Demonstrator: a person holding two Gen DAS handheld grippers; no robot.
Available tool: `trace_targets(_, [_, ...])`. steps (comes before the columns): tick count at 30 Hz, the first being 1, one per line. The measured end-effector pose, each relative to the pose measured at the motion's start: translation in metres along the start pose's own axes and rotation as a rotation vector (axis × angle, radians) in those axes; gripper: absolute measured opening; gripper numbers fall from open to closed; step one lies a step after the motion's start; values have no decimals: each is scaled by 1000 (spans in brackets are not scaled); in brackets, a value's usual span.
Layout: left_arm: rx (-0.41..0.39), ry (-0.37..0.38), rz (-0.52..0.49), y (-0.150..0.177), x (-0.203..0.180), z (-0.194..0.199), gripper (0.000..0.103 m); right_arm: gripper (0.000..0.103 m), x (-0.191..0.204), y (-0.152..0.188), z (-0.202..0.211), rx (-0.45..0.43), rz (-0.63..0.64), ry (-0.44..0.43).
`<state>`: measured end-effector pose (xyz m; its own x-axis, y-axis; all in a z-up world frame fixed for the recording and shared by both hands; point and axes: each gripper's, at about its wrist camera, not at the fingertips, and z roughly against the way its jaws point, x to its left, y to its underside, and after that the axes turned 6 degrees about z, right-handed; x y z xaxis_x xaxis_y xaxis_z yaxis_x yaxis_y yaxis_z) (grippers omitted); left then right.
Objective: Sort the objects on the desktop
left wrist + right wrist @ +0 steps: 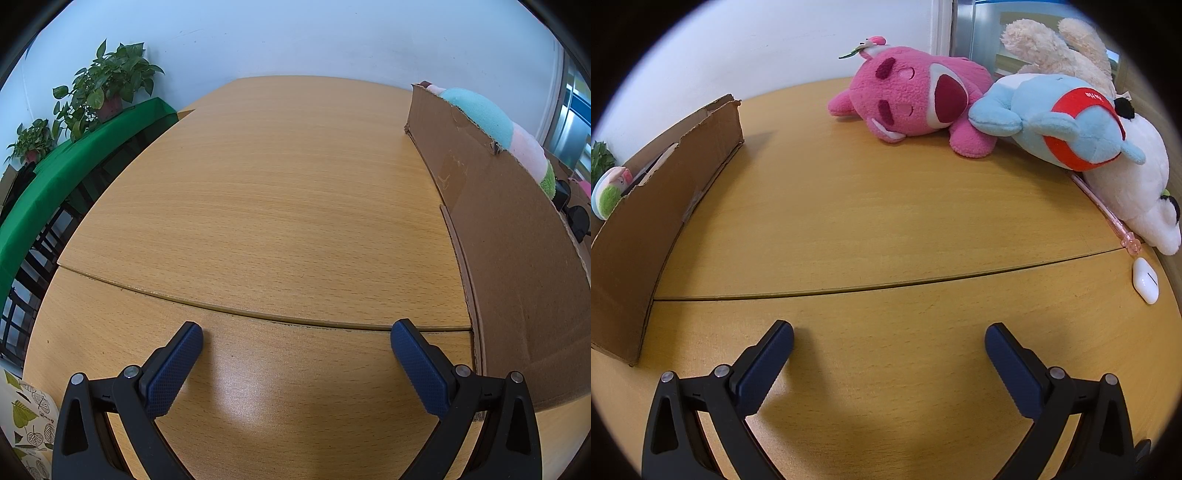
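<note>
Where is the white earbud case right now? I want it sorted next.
In the right wrist view, the white earbud case lies on the wooden table near its right edge, just below the pink pen tip and the white plush.

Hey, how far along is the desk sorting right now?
Done: at least one soft toy already sits in the cardboard box. In hand: nothing; the left gripper and right gripper are open. Left: the pink plush, blue plush, white plush, pen and earbud case.
</note>
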<state>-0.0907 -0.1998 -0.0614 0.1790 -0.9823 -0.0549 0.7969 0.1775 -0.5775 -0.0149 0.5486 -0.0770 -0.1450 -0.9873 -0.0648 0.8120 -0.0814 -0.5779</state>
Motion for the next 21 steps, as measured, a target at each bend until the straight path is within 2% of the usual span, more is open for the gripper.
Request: trace_targets(21, [-1, 0, 1, 0, 0, 0, 103, 103, -2, 1, 3, 0, 1, 1])
